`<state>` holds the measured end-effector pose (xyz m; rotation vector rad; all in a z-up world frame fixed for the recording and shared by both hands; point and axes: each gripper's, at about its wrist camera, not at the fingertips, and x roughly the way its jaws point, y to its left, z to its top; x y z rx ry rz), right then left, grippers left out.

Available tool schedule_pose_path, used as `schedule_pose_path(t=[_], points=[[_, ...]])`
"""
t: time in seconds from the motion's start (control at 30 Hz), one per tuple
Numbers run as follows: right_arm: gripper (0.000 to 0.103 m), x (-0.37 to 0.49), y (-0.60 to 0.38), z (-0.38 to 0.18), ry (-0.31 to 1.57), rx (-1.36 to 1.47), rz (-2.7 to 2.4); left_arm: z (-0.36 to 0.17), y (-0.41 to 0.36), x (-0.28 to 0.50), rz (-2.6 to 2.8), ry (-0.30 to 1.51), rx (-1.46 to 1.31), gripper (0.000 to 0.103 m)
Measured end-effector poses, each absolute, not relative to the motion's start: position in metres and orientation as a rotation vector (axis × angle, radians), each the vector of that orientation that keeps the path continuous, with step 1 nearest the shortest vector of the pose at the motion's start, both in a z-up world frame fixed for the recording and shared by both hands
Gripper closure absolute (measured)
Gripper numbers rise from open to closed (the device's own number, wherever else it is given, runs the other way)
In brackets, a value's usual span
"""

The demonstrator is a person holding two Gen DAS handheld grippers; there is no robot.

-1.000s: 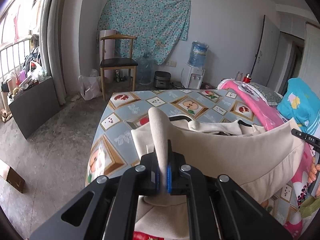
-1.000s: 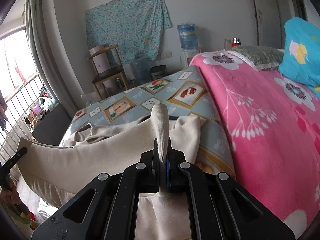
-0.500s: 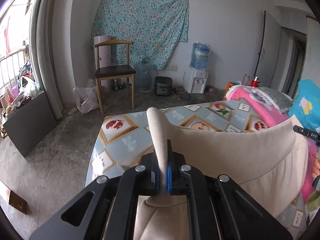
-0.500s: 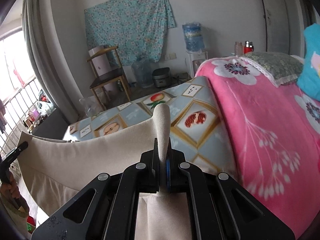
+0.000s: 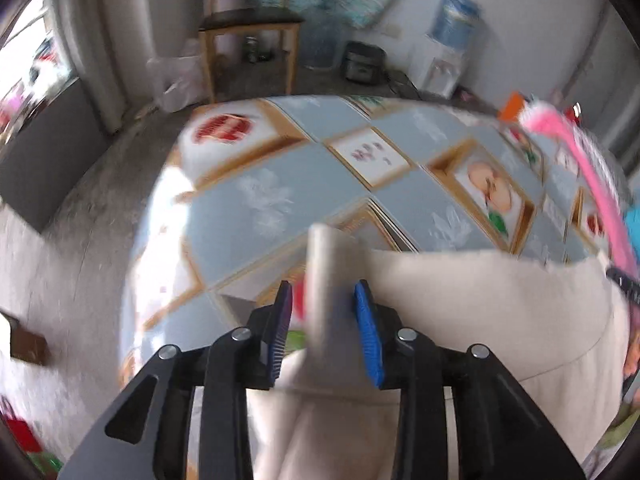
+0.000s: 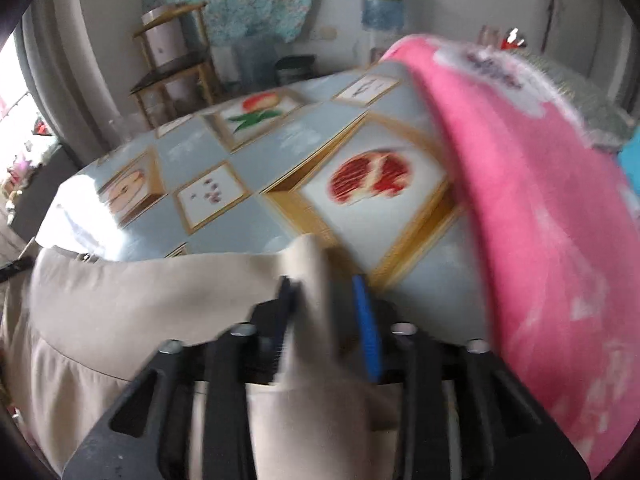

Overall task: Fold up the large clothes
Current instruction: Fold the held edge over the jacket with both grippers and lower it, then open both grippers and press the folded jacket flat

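A large beige garment [image 5: 480, 320] is stretched between my two grippers over the fruit-patterned bed sheet [image 5: 280, 184]. My left gripper [image 5: 324, 294] tilts down at the bed, and its jaws are opening. A folded corner of the beige cloth [image 5: 330, 264] stands between the blue pads [image 5: 366, 320], which have come off it. In the right wrist view the same garment [image 6: 140, 300] runs off to the left. My right gripper [image 6: 323, 286] is opening too, with the other cloth corner [image 6: 312, 264] loose between its pads. All is motion-blurred.
A pink blanket [image 6: 540, 200] covers the right side of the bed. Beyond the bed's end are a wooden chair [image 5: 248, 28], a water dispenser [image 5: 452, 28], a rice cooker [image 5: 364, 66] and bare concrete floor [image 5: 80, 240]. A brown box [image 5: 24, 344] lies on the floor at left.
Both grippers have swung forward and down toward the bed with the garment. Their jaws, clamped on the cloth corners before, have now parted and the pads no longer press the cloth.
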<state>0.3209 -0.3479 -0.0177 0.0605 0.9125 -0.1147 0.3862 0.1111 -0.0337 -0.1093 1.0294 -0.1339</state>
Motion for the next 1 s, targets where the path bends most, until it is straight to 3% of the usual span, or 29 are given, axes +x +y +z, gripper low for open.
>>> schedule_pose_path(t=[0.23,0.43,0.57,0.67,0.8,1.0], points=[[0.069,0.264,-0.326,0.031,0.804,-0.026,-0.031,0.017,0.120,0.330,-0.249,0.889,-0.110,0.071],[0.078,0.251,-0.318,-0.020,0.985,-0.004,0.023,-0.048,0.115,0.296,-0.204,1.071,-0.054,0.072],[0.085,0.252,-0.338,-0.027,1.040,0.084,0.006,-0.044,0.131,0.286,-0.205,1.052,-0.126,0.074],[0.083,0.258,-0.325,0.000,0.986,0.034,0.011,-0.018,0.124,0.288,-0.203,0.983,-0.082,0.074],[0.073,0.290,-0.308,0.012,0.945,0.064,0.041,0.002,0.087,0.310,-0.247,0.942,-0.064,0.072],[0.075,0.325,-0.324,-0.034,1.090,0.120,-0.063,-0.044,0.074,0.345,-0.112,1.059,-0.014,0.068]])
